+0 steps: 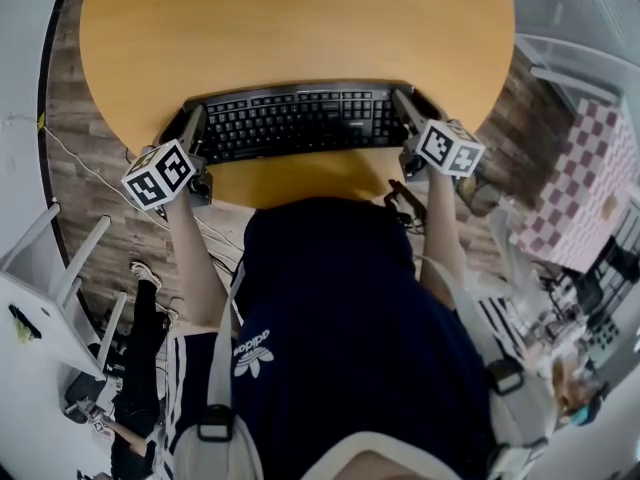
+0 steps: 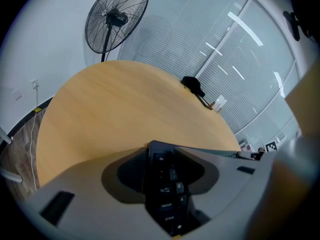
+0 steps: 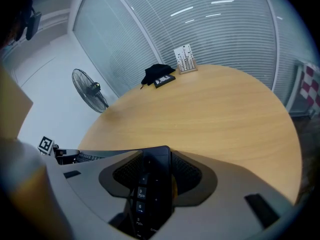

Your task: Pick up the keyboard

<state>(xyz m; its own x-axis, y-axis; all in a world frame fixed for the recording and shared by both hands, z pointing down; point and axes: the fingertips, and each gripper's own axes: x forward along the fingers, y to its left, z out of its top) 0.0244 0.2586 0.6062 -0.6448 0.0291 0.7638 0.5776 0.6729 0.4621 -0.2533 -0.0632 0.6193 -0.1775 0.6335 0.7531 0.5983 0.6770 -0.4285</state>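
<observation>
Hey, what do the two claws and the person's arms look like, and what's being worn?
The left claw and right claw are grey with dark textured pads, each carrying a white cube with black square markers. The forearms are bare; the person wears a navy top with a white logo and white-striped short sleeves.

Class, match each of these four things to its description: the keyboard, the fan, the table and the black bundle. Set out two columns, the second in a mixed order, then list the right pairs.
Column A
1. keyboard
2. fan
3. table
4. black bundle

Column B
a. round and wood-coloured
b. lies at the table's far edge
c. stands upright beyond the table
d. lies flat on the table's near side

Pairs: 1-d, 2-c, 3-a, 4-b
</observation>
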